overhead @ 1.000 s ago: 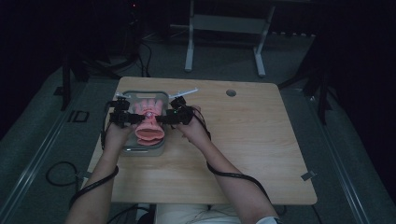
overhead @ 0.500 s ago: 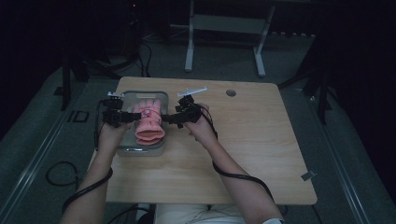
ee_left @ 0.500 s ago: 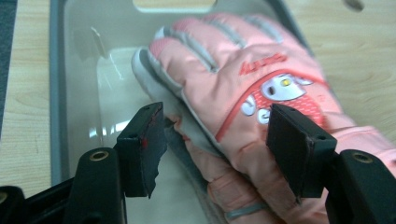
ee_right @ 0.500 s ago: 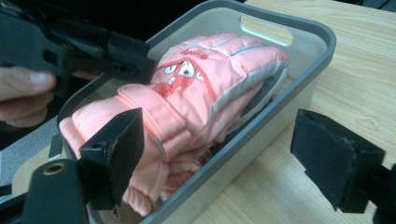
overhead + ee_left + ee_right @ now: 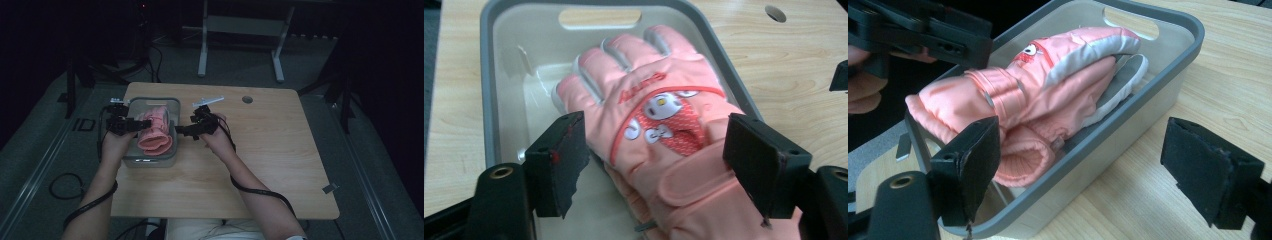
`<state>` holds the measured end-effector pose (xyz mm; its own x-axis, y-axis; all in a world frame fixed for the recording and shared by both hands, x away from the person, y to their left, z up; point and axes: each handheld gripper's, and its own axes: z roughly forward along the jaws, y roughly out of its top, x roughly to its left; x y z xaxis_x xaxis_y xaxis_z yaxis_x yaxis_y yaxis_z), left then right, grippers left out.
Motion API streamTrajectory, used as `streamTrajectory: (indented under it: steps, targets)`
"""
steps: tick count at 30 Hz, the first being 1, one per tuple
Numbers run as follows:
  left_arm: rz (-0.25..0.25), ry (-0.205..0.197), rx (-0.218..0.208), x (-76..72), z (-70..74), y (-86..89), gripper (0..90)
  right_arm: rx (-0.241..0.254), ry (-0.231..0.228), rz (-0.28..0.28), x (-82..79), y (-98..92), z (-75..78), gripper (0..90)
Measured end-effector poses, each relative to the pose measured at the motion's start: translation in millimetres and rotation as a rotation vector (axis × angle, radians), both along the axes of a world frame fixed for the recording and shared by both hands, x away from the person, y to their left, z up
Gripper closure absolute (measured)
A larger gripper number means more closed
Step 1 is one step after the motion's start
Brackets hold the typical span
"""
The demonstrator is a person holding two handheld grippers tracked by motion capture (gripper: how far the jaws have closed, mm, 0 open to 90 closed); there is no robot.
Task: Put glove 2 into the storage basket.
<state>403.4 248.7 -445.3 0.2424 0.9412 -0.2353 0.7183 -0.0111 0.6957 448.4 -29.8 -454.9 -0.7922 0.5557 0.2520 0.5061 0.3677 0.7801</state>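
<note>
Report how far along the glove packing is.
Done: the pink gloves lie in the grey bin, cuffs sticking over its near rim. In hand: the left gripper has just been opening, its jaws straddling the top glove without pressing; the right gripper stands open beside the bin, holding nothing. Left, probably: only pulling both hands away.

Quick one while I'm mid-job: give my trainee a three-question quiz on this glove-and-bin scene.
1. True or false: the pink gloves lie inside the grey bin.
2. Which tool sits off the bin, over bare table? A) left tool B) right tool
3. Fill in: the glove cuffs hang over the bin's ___ rim, the one towards the person.

Key:
1. True.
2. B: the right tool stands open beside the bin; the left tool, its jaws just opening, straddles the top glove without pressing it.
3. Near.
</note>
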Motion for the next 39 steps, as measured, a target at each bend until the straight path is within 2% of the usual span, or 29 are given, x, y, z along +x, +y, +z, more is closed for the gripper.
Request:
streamTrajectory:
  steps: [1,4,11,15,21,22,24,28,31,35,39]
  targets:
    - [0.002,-0.008,0.005,-0.4,0.7,-1.0,20.6,0.001,-0.001,0.005,-0.1,-0.5,-0.4,16.3]
    - [-0.001,-0.03,0.043,-1.6,2.5,-4.9,17.0,-0.002,-0.002,0.019,-0.5,-1.8,-2.7,16.3]
    - [-0.025,-0.063,0.034,-5.6,9.3,-10.8,12.1,-0.015,-0.003,0.018,-0.5,-8.6,-6.7,16.3]
    - [-0.037,-0.076,0.056,-7.6,15.1,-16.1,10.7,-0.011,-0.003,0.016,-0.5,-10.8,-7.2,16.3]
    - [-0.068,-0.142,0.041,-16.7,24.9,-28.6,8.6,-0.009,-0.01,0.017,-1.7,-16.6,-7.5,16.3]
    - [-0.094,-0.154,0.04,-20.5,26.0,-35.2,8.4,-0.01,-0.012,0.014,-2.0,-17.8,-7.9,16.4]
    - [-0.112,-0.165,0.039,-23.5,26.0,-40.7,8.0,-0.009,-0.012,0.012,-2.6,-22.5,-9.6,16.3]
    - [-0.179,-0.189,0.038,-32.9,25.5,-60.2,6.7,-0.015,-0.014,0.009,-4.6,-29.8,-12.2,16.3]
    - [-0.242,-0.211,0.038,-42.1,27.0,-77.5,6.5,-0.02,-0.021,0.005,-7.2,-36.6,-13.3,16.3]
    - [-0.324,-0.244,0.057,-54.9,28.8,-99.2,6.5,-0.021,-0.031,-0.001,-10.3,-46.6,-13.2,16.3]
    - [-0.406,-0.244,0.072,-67.5,25.7,-123.2,6.4,-0.025,-0.035,0.003,-14.3,-56.2,-14.1,16.3]
